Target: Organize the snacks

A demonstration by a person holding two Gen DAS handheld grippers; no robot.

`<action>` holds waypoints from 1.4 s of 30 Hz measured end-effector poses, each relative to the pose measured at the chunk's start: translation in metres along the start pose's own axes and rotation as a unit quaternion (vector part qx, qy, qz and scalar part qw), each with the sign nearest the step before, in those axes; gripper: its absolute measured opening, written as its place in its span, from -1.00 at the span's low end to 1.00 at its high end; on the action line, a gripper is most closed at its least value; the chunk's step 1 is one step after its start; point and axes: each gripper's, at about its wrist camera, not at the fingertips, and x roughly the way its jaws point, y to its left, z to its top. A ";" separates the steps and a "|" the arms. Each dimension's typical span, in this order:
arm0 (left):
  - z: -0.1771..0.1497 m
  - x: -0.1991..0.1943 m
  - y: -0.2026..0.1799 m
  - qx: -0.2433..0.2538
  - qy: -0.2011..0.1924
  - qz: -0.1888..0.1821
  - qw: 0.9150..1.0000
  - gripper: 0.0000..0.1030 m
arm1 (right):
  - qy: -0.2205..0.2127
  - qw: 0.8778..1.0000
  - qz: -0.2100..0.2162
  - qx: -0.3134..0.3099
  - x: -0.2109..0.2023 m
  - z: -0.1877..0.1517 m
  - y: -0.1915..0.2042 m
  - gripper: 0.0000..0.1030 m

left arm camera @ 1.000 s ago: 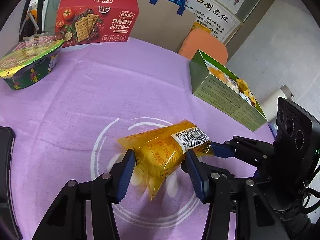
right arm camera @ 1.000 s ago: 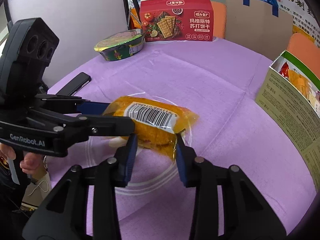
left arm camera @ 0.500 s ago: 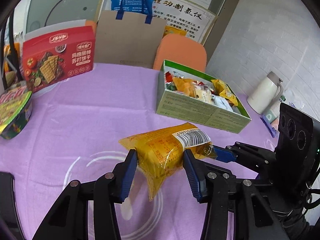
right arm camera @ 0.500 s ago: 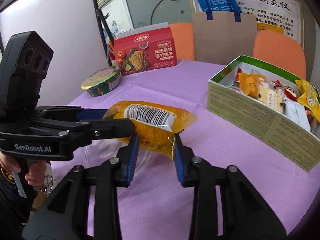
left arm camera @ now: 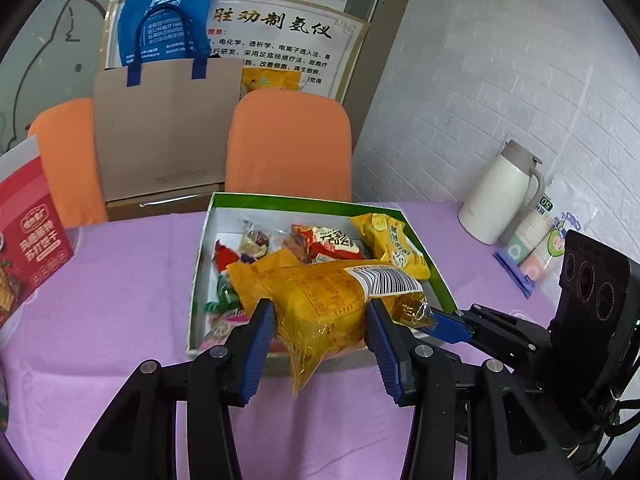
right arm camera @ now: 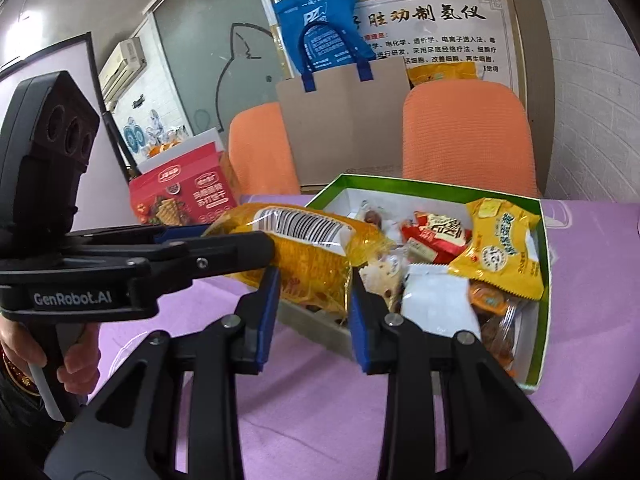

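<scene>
Yellow, crinkly plastic fills both grips: the snack packet (left arm camera: 332,304) is clamped between the left gripper (left arm camera: 322,340) pads and, at its other end, between the right gripper (right arm camera: 312,304) pads. Just beyond both sets of jaws sits the green box (left arm camera: 320,202) of mixed snacks on the purple tablecloth (left arm camera: 120,288).

1. A white brick wall (left arm camera: 500,80) is at the right.
2. Two orange chairs (left arm camera: 288,144) stand at the far edge of the purple table (left arm camera: 120,288).
3. A poster (left arm camera: 280,40) hangs behind them.
4. A white jug (left arm camera: 500,196) sits at the table's right edge.
</scene>
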 end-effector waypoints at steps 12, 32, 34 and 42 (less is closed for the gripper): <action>0.030 0.072 0.013 -0.028 0.019 0.077 0.996 0.83 | 0.003 0.995 -0.088 -0.040 0.040 0.003 -0.040 0.66; -0.073 -0.053 -0.025 -0.004 -0.021 0.179 0.984 1.00 | 0.017 0.986 -0.167 -0.007 -0.089 -0.064 0.010 0.98; -0.096 -0.066 -0.032 -0.010 -0.020 0.191 0.981 1.00 | 0.020 0.985 -0.172 -0.005 -0.105 -0.083 0.020 0.98; -0.183 -0.095 -0.055 -0.022 -0.006 0.229 0.973 1.00 | 0.008 0.976 -0.216 0.014 -0.147 -0.140 0.046 0.98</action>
